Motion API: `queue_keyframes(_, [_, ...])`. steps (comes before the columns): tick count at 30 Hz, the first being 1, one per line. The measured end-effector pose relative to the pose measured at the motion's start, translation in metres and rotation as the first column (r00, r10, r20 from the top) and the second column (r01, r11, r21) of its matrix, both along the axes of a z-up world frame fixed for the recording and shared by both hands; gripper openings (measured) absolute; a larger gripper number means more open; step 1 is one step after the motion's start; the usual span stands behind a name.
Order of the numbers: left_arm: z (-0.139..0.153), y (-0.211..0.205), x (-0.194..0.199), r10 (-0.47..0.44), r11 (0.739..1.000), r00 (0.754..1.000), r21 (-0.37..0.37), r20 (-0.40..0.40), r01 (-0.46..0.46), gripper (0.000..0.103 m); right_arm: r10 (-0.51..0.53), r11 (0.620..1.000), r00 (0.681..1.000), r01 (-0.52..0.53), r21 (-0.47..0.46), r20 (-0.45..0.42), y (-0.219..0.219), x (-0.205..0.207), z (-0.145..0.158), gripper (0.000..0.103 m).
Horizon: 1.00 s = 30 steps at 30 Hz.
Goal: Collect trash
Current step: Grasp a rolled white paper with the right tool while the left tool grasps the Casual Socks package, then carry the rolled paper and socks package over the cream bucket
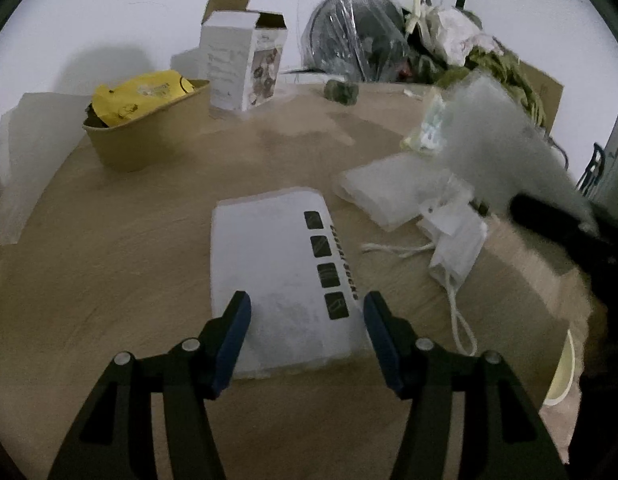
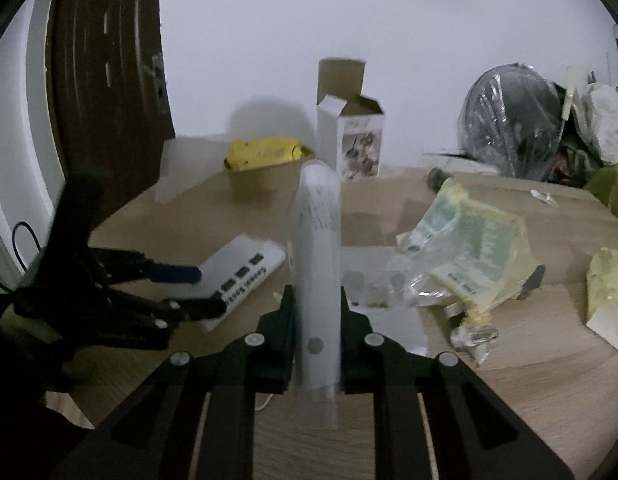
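— Left wrist view: left tongs (image 1: 307,316) gape wide over the white pack (image 1: 285,276), mid-surface (image 1: 109,260).
— Right tongs (image 2: 315,320) are clamped on a clear bag (image 2: 317,272), lifted upright.

a: what's that grey smear at the right of the left wrist view?

b: the translucent plastic bag (image 1: 505,140), motion-blurred; it hides most of the right gripper (image 1: 549,220) and the clutter behind.

a: the print on the white packet (image 1: 285,272)?

b: too soft to read there. the yellow-rimmed container (image 1: 565,372) is cut off past the worktop (image 1: 109,280) edge.

a: and the bag's lower end?

b: it blurs out between the gripper's arms in the right wrist view.
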<state>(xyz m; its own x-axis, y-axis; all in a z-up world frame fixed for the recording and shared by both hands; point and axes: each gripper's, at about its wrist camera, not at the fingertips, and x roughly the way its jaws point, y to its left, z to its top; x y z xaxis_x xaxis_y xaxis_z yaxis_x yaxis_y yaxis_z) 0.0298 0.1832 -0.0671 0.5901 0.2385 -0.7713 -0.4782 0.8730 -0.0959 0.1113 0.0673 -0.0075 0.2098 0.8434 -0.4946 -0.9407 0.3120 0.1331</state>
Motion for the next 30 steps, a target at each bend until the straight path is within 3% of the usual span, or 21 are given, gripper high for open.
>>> queue_keyframes(9, [-0.004, 0.002, 0.006, -0.01, 1.0, 0.999, 0.017, -0.036, 0.011, 0.058, -0.028, 0.999, 0.999, 0.028, 0.022, 0.015, -0.016, 0.0, 0.006, 0.015])
queue_keyframes(16, [-0.004, -0.003, 0.007, -0.049, 0.998, 0.998, 0.035, -0.04, 0.05, 0.014, -0.064, 0.997, 0.998, 0.063, 0.034, 0.017, -0.029, 0.005, 0.007, 0.015])
queue_keyframes(19, [0.002, -0.008, 0.003, -0.043, 0.997, 0.999, 0.064, -0.015, 0.044, 0.005, -0.074, 0.997, 0.997, 0.073, 0.035, 0.019, -0.034, 0.005, 0.007, 0.015])
queue_keyframes(30, [0.037, -0.023, -0.018, -0.048, 0.993, 0.993, 0.115, 0.104, 0.036, 0.004, -0.095, 0.995, 0.995, 0.094, 0.041, 0.025, -0.046, 0.0, 0.009, 0.015])
